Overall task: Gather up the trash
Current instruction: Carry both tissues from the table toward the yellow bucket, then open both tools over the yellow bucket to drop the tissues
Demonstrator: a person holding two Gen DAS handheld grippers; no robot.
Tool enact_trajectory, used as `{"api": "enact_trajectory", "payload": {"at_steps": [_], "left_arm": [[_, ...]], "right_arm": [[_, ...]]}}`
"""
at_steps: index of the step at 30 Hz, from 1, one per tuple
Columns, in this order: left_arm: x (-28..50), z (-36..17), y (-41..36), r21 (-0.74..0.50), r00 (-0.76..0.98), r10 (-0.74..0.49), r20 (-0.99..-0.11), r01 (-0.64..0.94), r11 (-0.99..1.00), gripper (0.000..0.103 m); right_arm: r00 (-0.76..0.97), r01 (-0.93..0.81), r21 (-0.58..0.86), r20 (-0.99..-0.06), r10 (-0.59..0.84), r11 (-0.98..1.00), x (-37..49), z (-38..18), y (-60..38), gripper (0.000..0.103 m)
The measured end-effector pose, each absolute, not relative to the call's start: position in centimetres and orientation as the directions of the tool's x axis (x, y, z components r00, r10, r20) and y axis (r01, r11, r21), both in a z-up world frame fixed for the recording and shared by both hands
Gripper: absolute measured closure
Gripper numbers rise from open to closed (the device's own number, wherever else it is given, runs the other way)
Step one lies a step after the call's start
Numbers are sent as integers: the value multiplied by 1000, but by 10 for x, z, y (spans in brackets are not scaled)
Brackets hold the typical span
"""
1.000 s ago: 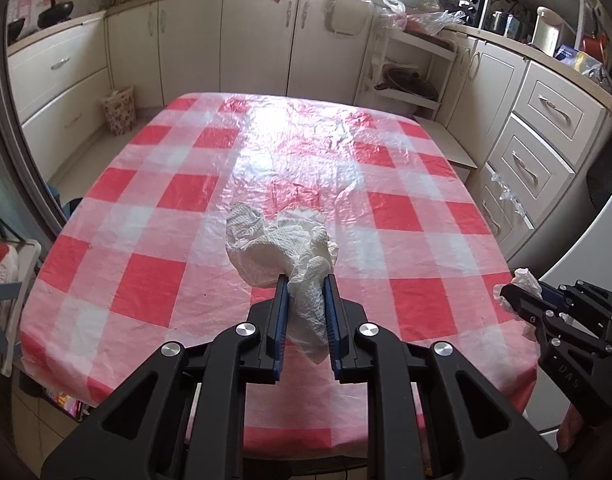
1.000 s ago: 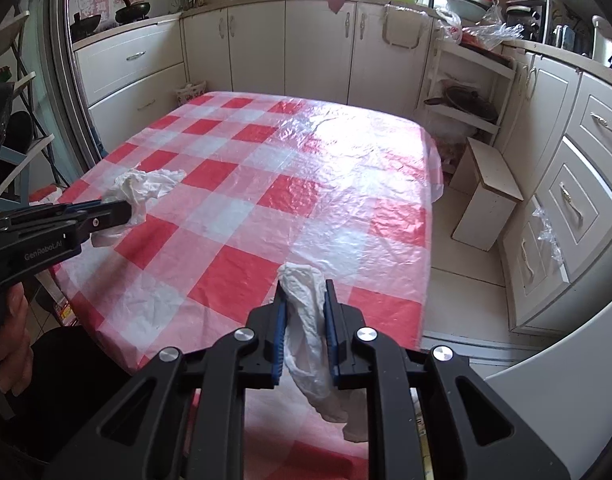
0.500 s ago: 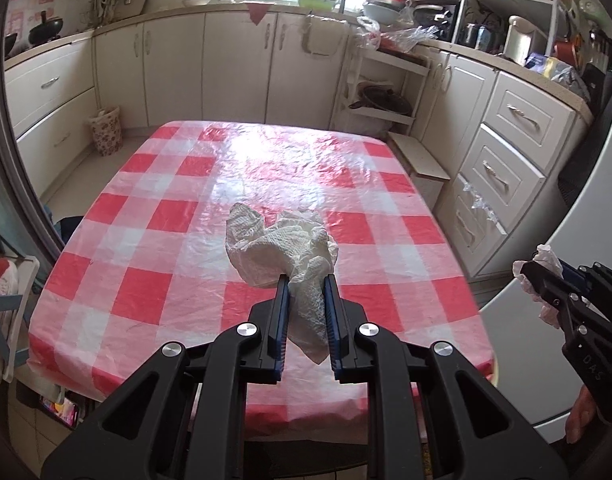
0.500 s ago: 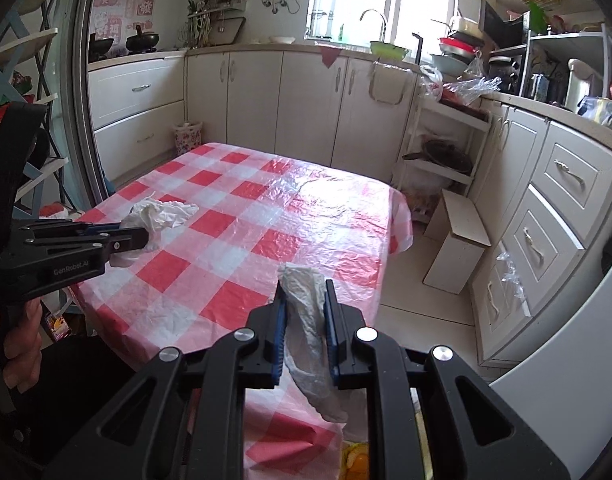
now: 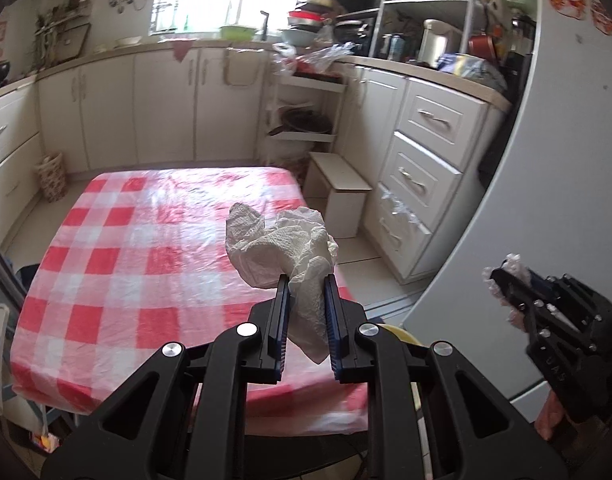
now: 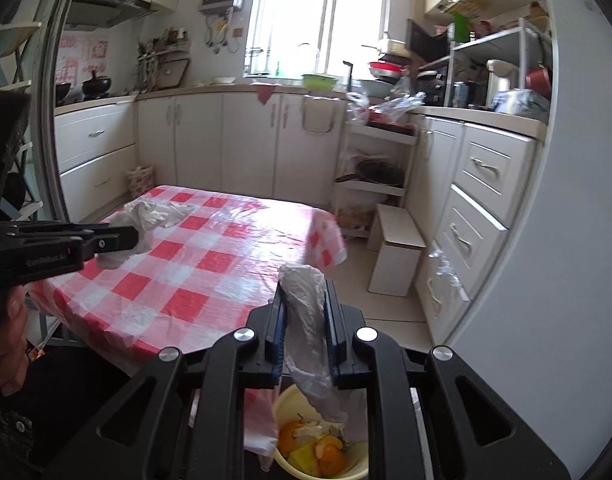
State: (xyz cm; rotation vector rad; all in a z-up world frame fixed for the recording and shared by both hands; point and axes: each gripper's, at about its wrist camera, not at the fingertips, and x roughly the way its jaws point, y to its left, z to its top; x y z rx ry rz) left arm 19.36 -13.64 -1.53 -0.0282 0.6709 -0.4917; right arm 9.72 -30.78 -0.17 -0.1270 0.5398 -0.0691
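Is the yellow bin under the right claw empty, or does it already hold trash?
Not empty: the yellow bin holds orange peels and scraps.

A: What covers the desk (image 5: 106, 280)?
B: A red and white checked cloth (image 6: 210, 264) with a shiny plastic sheet over it.
A: And the floor (image 6: 389, 308)?
B: A pale stool (image 6: 395, 256) stands there, beside the desk.

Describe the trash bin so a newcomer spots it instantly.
Find the red-checked table; at its near corner, directly below the right gripper, sits a pale yellow bin. Orange peels inside it set it apart, and the plastic scrap in the jaws dangles into it.
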Motion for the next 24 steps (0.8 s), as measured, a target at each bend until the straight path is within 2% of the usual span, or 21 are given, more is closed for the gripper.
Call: {"api": "enact_trajectory", "payload": {"at_steps": [11,23,24], "left_arm": [[174,-18,-225,-165,592,-545,-593,573,803,88],[211,-102,-304,-219,405,-550,-730,624,750,88],[213,-108,-308,-221,393,-544,-741,622,751,88]], "right_arm": [[770,178,-67,-611,-182,982,95,-48,-369,85],[663,245,-60,-718,-213,968,121,-90,-398,85],[649,250,-58,-730,-212,966,124,-94,-400,82]]}}
